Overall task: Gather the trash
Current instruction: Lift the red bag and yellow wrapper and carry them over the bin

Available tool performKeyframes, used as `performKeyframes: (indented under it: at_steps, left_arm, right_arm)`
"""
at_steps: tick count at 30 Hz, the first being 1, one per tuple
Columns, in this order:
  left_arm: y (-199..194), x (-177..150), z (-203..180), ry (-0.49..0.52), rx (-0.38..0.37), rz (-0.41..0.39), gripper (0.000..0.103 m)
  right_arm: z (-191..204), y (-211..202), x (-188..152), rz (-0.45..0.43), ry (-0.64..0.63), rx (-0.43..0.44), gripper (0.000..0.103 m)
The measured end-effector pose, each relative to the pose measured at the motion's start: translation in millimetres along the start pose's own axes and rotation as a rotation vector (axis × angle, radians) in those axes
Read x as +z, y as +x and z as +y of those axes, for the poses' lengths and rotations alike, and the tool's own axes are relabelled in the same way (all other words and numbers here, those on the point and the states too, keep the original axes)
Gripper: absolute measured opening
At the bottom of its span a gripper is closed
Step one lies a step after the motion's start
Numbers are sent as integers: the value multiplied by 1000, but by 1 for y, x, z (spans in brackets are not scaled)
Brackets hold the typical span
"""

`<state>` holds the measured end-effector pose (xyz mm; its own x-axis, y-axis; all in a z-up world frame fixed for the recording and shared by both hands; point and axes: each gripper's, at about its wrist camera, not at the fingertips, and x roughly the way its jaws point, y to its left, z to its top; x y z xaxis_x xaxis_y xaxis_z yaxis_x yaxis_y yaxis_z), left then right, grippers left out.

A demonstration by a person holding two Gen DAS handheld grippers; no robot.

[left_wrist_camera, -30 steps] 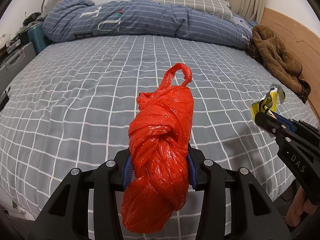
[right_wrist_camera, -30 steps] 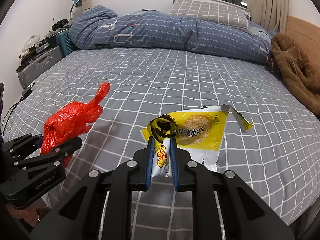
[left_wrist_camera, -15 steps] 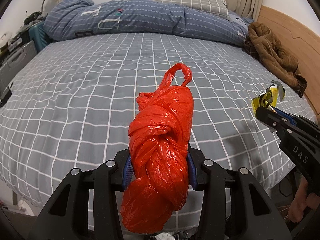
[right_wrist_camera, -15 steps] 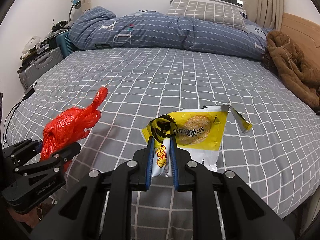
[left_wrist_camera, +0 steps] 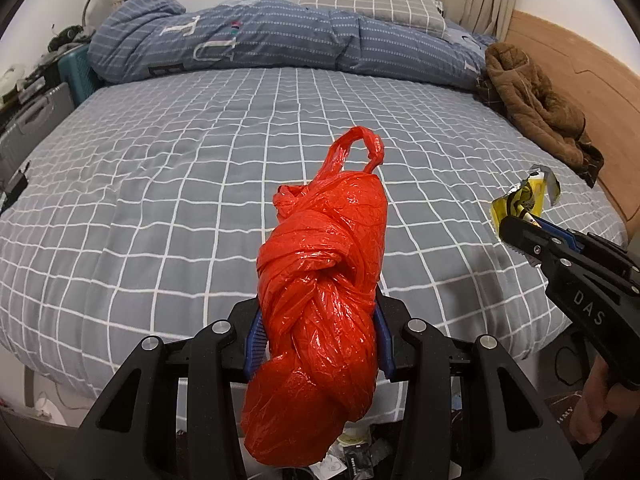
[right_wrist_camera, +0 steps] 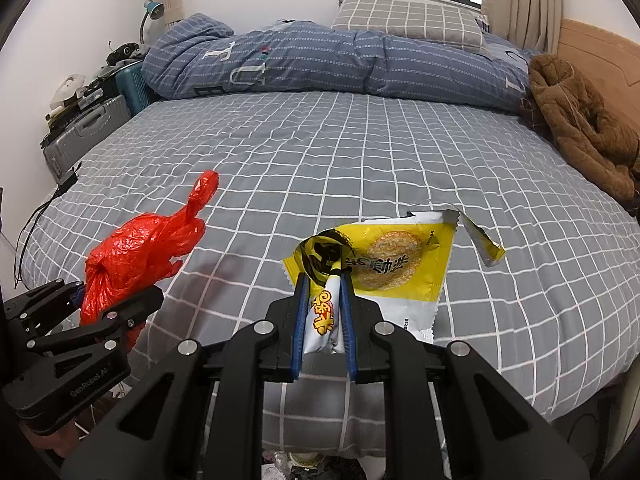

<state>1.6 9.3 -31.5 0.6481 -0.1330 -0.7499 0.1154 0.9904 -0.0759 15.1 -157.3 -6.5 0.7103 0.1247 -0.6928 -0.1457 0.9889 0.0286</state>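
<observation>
A knotted red plastic bag [left_wrist_camera: 320, 288] is clamped between the blue pads of my left gripper [left_wrist_camera: 318, 320], held in the air above the near edge of the bed; its loop handle sticks forward. In the right wrist view the red bag [right_wrist_camera: 136, 256] and the left gripper [right_wrist_camera: 116, 300] show at the left. My right gripper [right_wrist_camera: 324, 308] is shut on a torn yellow and white snack wrapper [right_wrist_camera: 384, 264], its torn strip hanging to the right. The left wrist view catches the right gripper [left_wrist_camera: 516, 232] and the snack wrapper [left_wrist_camera: 520, 196] at the right edge.
The bed [left_wrist_camera: 180, 184] has a grey checked sheet, with a rolled blue duvet [left_wrist_camera: 260, 44] and a pillow [left_wrist_camera: 372, 0] at the far side. A brown jacket [left_wrist_camera: 536, 112] lies by the wooden headboard [left_wrist_camera: 592, 80]. Suitcases [right_wrist_camera: 88, 132] stand at the left. Litter lies on the floor below the grippers.
Both grippers have drawn back from the bed with their loads; the bed's near edge and the floor litter now show below them. The grips are unchanged.
</observation>
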Motion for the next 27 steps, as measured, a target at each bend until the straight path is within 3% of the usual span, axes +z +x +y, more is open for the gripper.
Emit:
performKeyframes:
  at_steps: [27]
  left_arm:
    - [-31, -61, -10, 16, 5, 57, 42]
  right_arm:
    - [14, -26, -58, 77, 10, 36, 15]
